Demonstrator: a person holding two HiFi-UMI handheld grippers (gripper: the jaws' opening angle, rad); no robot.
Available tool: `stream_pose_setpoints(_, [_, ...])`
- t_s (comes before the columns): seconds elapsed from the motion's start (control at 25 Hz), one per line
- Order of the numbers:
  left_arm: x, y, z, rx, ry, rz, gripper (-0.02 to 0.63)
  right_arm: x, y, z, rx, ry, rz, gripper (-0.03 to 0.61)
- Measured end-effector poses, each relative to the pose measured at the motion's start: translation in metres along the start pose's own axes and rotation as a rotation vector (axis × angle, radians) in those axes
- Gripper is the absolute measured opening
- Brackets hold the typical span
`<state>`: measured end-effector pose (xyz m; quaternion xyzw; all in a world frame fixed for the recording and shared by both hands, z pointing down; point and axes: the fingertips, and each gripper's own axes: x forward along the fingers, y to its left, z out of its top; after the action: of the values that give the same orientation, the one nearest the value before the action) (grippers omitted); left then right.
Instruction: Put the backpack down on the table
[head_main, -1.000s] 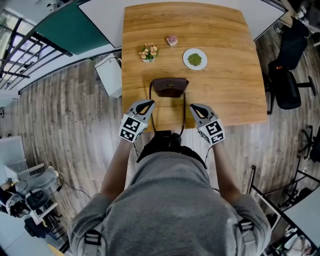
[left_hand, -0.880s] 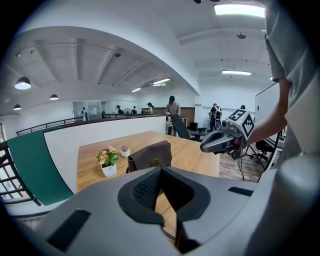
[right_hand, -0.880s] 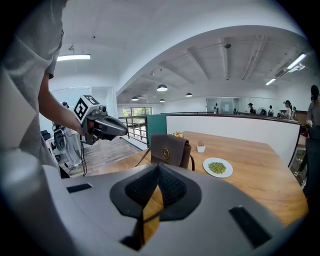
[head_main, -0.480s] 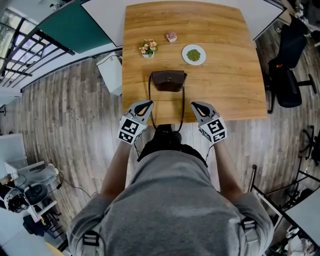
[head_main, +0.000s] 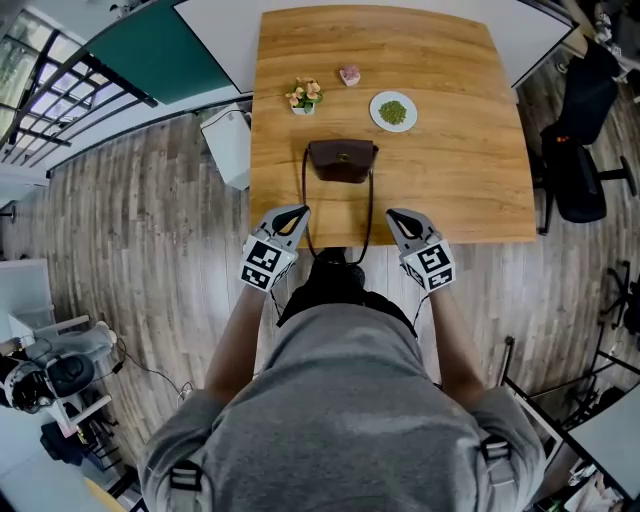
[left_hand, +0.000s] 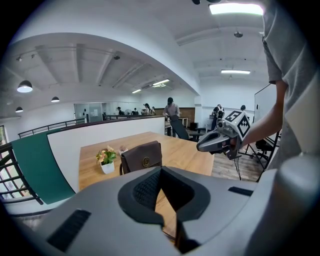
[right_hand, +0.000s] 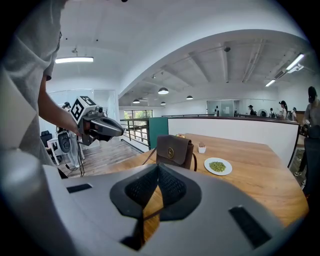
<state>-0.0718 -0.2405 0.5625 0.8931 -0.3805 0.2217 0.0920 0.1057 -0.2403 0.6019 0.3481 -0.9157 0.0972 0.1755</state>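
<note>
Both tools hover at the near edge of the table (head_main: 455, 180), the left gripper (head_main: 299, 212) and the right gripper (head_main: 393, 214) each with jaws pressed together. Beyond them the brown backpack (head_main: 343, 160) stands upright near the table's middle. Its straps (head_main: 305, 200) trail back over the near edge, just inside the tips.
</note>
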Motion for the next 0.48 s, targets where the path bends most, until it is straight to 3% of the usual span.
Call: stream_pose_setpoints(0.48, [-0.0084, 0.0005, -0.0052, -0.054, -0.028, 0.05, 0.017, -0.0018, 0.0021, -0.011, 0.021, -0.006, -0.008, 0.005])
